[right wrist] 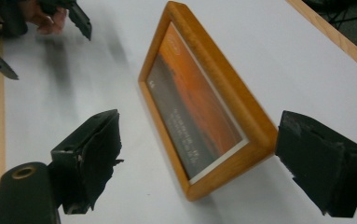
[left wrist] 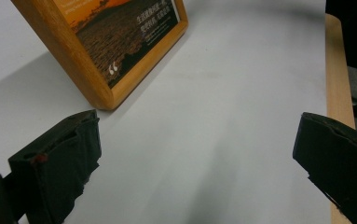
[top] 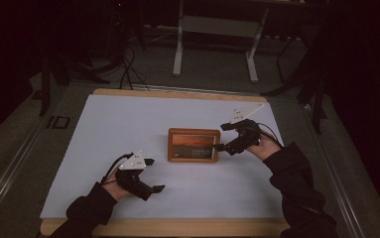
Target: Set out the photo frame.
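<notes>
Picture frame stands mid-table at centre of the high view, long axis left-right, its right corner between the right gripper's wide, untouching jaws, left gripper gaping empty lower left.

The room is dim, its far corners and both sides lost in near-black shadow. Beyond the tongs, past the far edge of the white-topped table with its pale wooden rim, a white metal stand rests its two legs on the grey floor, and dark cables trail across that floor to the far left. A grey floor rail runs along the table's left side.
</notes>
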`<state>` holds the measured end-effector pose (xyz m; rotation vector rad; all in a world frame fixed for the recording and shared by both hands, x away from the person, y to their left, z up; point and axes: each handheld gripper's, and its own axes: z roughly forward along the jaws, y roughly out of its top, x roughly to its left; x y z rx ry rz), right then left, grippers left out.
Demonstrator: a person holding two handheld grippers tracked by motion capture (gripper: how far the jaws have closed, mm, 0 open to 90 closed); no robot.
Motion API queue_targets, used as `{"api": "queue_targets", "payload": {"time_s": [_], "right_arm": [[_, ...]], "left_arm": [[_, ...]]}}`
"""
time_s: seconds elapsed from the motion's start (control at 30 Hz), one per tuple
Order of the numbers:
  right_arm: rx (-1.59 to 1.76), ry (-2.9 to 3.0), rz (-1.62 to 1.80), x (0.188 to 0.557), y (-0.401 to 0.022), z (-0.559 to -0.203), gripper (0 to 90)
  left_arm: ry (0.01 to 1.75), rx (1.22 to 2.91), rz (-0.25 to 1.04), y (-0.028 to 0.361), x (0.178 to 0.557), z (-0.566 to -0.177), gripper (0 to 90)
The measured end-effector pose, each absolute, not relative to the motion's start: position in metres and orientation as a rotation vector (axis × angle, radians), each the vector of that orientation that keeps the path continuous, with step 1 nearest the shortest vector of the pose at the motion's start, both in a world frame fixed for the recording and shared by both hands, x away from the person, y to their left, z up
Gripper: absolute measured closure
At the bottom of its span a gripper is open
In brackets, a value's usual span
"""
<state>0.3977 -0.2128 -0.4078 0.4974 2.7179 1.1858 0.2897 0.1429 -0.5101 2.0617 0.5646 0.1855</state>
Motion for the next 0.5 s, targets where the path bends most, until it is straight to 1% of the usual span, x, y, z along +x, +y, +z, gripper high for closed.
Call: {"api": "queue_targets", "payload": {"time_s": [0.17, 0.5], "right_arm": [[0.497, 2.684, 1.247, 0.38, -0.218, -0.415, 14.0], [0.51, 2.65, 1.302, 0.349, -0.224, -0.444, 14.0]], "left_arm": [[0.562, 2.062, 0.185, 0.143, 0.289, -0.51, 1.2], [0.563, 2.062, 0.186, 0.144, 0.289, -0.51, 1.2]]}}
